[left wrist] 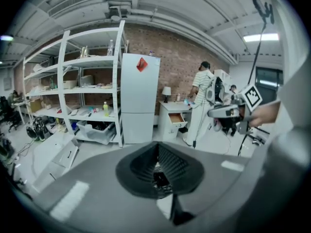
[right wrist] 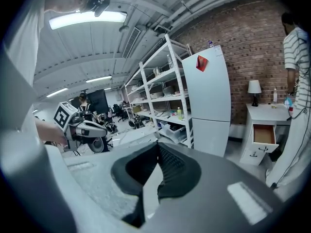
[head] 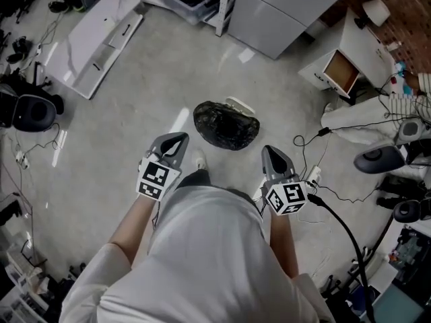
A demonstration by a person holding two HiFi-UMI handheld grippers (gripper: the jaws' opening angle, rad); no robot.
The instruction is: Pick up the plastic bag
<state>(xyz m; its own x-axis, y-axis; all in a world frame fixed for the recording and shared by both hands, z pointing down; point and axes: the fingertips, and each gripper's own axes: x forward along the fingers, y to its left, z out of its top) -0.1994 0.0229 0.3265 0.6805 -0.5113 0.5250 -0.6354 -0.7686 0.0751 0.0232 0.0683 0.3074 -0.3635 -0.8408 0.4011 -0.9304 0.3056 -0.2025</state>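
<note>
**Plastic bag pickup: approach and jaw preparation**

Both sets of jaws were clenched on nothing. The left gripper (left wrist: 157, 152) showed its ribbed pads pressed together at the tips in its own view. The right gripper (right wrist: 158, 147) showed the same in its view. Neither gripper touched any object.

The plastic bag (head: 226, 124), black, glossy and crumpled into a low mound, lay on the floor (head: 128, 120). It sat just beyond the two gripper tips and between their lines of aim, near both but apart from each. A pale flat object (head: 240, 104) lay at the bag's far edge; whether the two touched could not be told.

The step in hand was judged to be the approach.

1. The working gripper's jaws needed to be opened before reaching the bag. Shut tips would probably only have pushed the light film across the smooth floor.
2. The best target appeared to be a raised fold on top of the mound, taken from above, not the sloping side.
3. The pads needed to close fully on the fold, since thin glossy film was likely to slip from a partial pinch.
4. The cable (head: 337, 215) trailing at the near right needed to be kept clear of the bag.
5. A slow lift was advisable, because the bag's contents could not be seen.
</note>
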